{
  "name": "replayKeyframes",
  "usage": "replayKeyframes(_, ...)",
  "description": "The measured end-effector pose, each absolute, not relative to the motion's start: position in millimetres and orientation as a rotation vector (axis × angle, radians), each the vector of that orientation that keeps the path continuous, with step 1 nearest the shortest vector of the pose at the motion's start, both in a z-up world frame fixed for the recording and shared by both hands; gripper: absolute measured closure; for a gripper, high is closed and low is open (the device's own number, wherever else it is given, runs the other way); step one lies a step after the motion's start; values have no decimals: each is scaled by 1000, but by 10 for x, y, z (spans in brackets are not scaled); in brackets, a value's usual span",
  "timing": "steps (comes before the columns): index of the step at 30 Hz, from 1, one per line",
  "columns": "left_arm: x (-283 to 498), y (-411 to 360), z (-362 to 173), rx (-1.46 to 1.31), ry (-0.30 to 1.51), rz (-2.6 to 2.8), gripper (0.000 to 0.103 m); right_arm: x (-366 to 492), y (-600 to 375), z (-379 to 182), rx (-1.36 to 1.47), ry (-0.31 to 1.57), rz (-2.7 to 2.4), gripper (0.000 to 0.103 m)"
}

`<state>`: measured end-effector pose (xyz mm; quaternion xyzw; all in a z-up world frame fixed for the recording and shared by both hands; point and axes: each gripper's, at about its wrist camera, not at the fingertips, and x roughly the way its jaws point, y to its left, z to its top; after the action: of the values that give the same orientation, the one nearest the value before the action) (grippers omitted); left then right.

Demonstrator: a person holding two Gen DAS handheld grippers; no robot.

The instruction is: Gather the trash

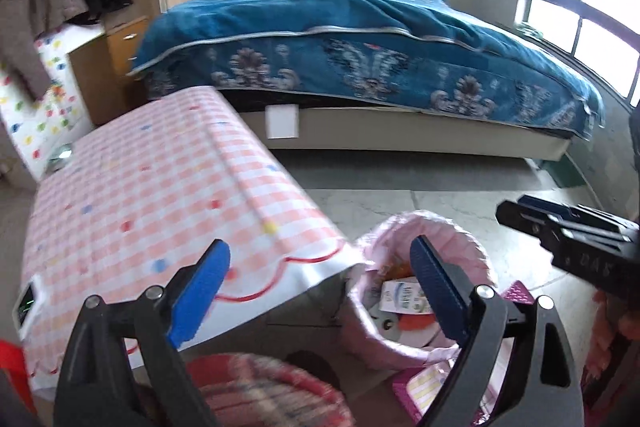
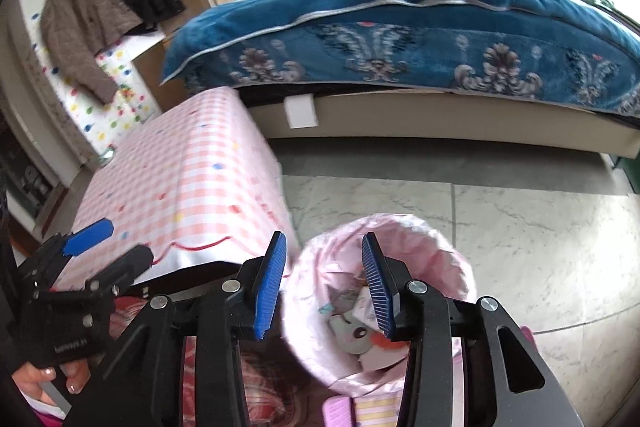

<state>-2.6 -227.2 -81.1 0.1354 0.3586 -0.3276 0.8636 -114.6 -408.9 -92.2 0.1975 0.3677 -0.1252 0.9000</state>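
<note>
left gripper [image 1: 320, 279]: my jaws spread wide, nothing between them, over the table [image 1: 132, 187] edge and bin rim.
right gripper [image 2: 324, 283]: jaws part open, empty, pads touching nothing, hanging above the bin mouth.
trash bin [image 2: 440, 247]: pink-lined, on the floor at 3 o'clock of the checked table, below both grippers.
trash [image 2: 360, 337]: wrappers and paper piled inside the bin.
step: looks like a drop-off; tabletop in view looks clear of litter.
do it well: keep jaws apart, lift straight, don't snag the liner [image 1: 472, 251].
writing: carton label [image 1: 400, 301] in bin, text too blurred to read.
</note>
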Motion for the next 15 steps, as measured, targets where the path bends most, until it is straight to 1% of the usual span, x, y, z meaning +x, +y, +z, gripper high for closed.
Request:
replayKeyframes(1,-15,-2184,-767,280,746,-661,10,-1120,-4011,-892,397,761,-237,60)
replayKeyframes(2,-7,-2122,-737,277,744,-644,8,-1114,-3991,-881,396,761,-235,56)
replayKeyframes(3,3,-2032,-692,269,739,-621,7,-1095,-3926,-844,384,759,-221,47)
replayKeyframes(4,13,-1939,-648,260,734,-602,7,-1074,-3876,-824,376,758,-213,44)
replayKeyframes(6,28,-1783,-583,251,729,-568,7,-1021,-3720,-743,347,747,-186,27)
replayKeyframes(9,57,-1530,-486,224,724,-502,7,-959,-3546,-644,326,732,-160,15)
replayKeyframes(15,81,-1039,-317,172,715,-402,7,-795,-3189,-431,303,710,-118,12)
